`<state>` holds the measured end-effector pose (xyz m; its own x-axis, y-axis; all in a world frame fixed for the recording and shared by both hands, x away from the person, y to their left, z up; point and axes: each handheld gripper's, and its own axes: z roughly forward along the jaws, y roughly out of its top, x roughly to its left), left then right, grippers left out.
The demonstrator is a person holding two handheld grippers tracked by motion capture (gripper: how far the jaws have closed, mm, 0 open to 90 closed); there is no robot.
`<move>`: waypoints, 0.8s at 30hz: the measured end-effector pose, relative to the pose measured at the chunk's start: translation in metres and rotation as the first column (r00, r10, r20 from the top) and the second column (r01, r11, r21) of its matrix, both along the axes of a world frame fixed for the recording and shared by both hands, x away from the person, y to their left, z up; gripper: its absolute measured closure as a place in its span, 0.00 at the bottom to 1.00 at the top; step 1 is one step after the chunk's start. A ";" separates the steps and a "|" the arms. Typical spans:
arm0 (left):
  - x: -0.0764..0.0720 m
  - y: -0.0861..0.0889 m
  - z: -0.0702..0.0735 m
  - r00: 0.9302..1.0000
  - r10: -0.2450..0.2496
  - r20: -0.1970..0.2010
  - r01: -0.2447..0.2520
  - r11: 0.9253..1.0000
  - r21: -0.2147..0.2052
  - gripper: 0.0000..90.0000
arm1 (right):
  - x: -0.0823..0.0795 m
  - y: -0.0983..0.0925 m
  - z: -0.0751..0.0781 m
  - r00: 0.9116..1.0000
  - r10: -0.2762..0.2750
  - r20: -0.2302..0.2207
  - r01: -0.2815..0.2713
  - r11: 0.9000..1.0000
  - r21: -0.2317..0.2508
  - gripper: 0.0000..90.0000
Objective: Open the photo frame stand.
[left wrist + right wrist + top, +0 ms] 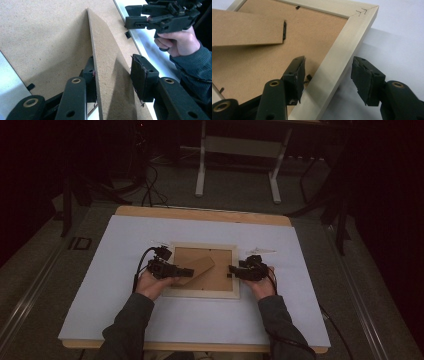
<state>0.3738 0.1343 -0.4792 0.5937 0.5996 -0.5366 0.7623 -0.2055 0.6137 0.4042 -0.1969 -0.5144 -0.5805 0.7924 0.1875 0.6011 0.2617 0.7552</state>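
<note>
On the counter (125, 270), covered with a pale sheet, a picture frame (202, 293) lies face down in the middle, its brown backing board (249, 65) up; a stand flap (200, 268) of the same brown board lifts off the back at a slant. I think the frame is light and stiff, with smooth wooden sides that could slip; the front may be glass, so it could break if it drops; the best place to take hold looks like the wooden edge, not the thin flap, which could bend or tear at its hinge.

The left hand-held gripper (113, 77) is partly open around the flap; one pad sits right against the flap's edge and the other pad stands apart from it, so it is not pinching it. The right hand-held gripper (328, 80) is open wide over the frame's right side rail (337, 65); one jaw is over the backing board by a small metal tab (308, 78), the other is outside over the sheet; neither pad presses the wood.
</note>
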 end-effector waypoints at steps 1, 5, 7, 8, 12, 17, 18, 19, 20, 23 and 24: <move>-0.001 0.000 0.000 1.000 0.001 0.007 -0.001 1.000 -0.002 0.68 | 0.001 0.000 0.000 1.000 0.000 -0.004 0.000 1.000 0.009 0.49; -0.004 0.000 0.000 1.000 0.000 0.027 0.000 1.000 0.000 0.68 | 0.005 0.000 0.000 1.000 -0.008 -0.010 0.008 1.000 0.026 0.47; -0.006 0.000 0.000 0.999 0.000 0.037 0.000 1.000 -0.003 0.68 | 0.006 0.000 0.001 1.000 -0.008 -0.014 0.009 1.000 0.028 0.47; -0.006 0.000 0.000 0.999 0.001 0.040 -0.001 1.000 -0.004 0.68 | 0.007 0.000 0.002 1.000 -0.009 -0.016 0.009 0.999 0.032 0.46; -0.009 0.001 -0.001 0.998 -0.001 0.065 0.001 1.000 -0.005 0.68 | 0.011 -0.001 0.002 0.999 -0.002 -0.043 0.005 0.999 0.052 0.44; -0.013 0.002 -0.002 0.996 -0.008 0.093 0.009 1.000 -0.009 0.68 | 0.013 -0.004 0.003 0.998 0.010 -0.069 -0.004 0.997 0.083 0.44; -0.014 0.002 -0.002 0.995 -0.011 0.101 0.012 1.000 -0.009 0.68 | 0.014 -0.005 0.003 0.997 0.012 -0.075 -0.005 0.996 0.092 0.44; -0.015 0.002 -0.002 0.994 -0.012 0.107 0.014 1.000 -0.012 0.68 | 0.015 -0.006 0.003 0.997 0.014 -0.080 -0.006 0.995 0.101 0.43; -0.015 0.002 -0.002 0.993 -0.018 0.113 0.020 1.000 -0.011 0.68 | 0.015 -0.007 0.003 0.996 0.018 -0.090 -0.008 0.994 0.113 0.43; -0.017 0.001 -0.002 0.990 -0.028 0.136 0.029 1.000 -0.008 0.68 | 0.018 -0.007 0.004 0.994 0.033 -0.104 -0.019 0.991 0.136 0.41; -0.018 0.002 -0.001 0.989 -0.033 0.145 0.034 0.999 -0.008 0.68 | 0.018 -0.007 0.004 0.994 0.035 -0.105 -0.020 0.990 0.141 0.40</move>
